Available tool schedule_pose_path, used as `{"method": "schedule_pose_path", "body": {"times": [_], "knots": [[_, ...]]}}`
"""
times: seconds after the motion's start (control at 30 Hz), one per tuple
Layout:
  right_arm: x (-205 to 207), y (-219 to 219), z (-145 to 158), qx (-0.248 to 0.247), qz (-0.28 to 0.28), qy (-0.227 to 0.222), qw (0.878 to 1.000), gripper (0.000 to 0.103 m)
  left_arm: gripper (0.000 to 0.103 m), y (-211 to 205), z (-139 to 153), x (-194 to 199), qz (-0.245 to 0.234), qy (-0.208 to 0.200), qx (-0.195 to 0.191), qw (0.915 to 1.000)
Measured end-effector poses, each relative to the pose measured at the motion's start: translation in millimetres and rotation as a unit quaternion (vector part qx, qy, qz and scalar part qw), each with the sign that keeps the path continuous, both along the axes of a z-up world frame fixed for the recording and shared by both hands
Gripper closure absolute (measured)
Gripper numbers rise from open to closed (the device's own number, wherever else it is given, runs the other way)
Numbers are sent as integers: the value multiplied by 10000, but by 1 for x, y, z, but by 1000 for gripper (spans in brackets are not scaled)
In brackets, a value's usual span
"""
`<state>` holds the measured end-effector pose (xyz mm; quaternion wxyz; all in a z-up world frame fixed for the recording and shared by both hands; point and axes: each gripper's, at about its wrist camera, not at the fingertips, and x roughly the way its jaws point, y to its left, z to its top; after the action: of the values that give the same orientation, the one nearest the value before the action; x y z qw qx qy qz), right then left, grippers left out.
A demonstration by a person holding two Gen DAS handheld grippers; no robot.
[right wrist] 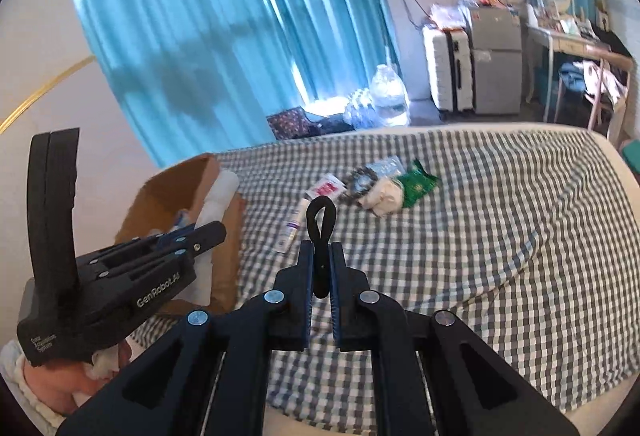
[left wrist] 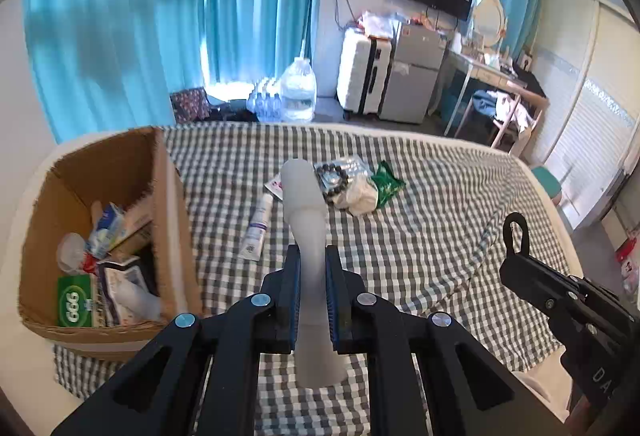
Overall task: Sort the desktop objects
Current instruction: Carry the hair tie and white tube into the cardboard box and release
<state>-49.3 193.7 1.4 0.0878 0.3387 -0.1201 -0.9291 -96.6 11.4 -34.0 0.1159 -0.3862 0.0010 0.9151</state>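
Here: left gripper (left wrist: 312, 268) clamped on pale frosted tube (left wrist: 304, 204), long axis running straight out past the pads. Right gripper (right wrist: 321, 268) pinched on small black loop (right wrist: 321, 220), perhaps a strap. Cardboard box (left wrist: 168, 204) just left of the left fingers, nearer that hand. Both pitched down over checked cloth (left wrist: 420, 236); unsorted pile (left wrist: 356, 184) ahead.

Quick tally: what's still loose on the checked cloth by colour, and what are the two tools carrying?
White, on cloth: 2, tube, crumpled wad
Green: 1, packet
Pink-white: 1, sachet
Dark: 1, bead ring
Held: 2, translucent bottle, black loop
Total: 7
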Motion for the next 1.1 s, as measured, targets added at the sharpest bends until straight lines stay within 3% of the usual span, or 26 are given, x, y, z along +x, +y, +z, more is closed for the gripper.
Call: {"method": "schedule_pose_path", "body": {"times": [0.23, 0.53, 0.87, 1.1], "knots": [[9, -51, 24, 93, 448, 226, 9987, 96, 92, -34, 21, 18, 166, 197, 74, 9996], [-11, -129, 29, 105, 1164, 220, 9929, 96, 92, -116, 33, 19, 679, 314, -34, 9972], [-80, -199, 0, 31, 1716, -117, 9851, 96, 92, -207, -1, -34, 1328, -50, -150, 9910], [-128, -222, -43, 131, 1820, -591, 9814, 96, 92, -226, -31, -94, 1323, -371, -139, 9904]]}}
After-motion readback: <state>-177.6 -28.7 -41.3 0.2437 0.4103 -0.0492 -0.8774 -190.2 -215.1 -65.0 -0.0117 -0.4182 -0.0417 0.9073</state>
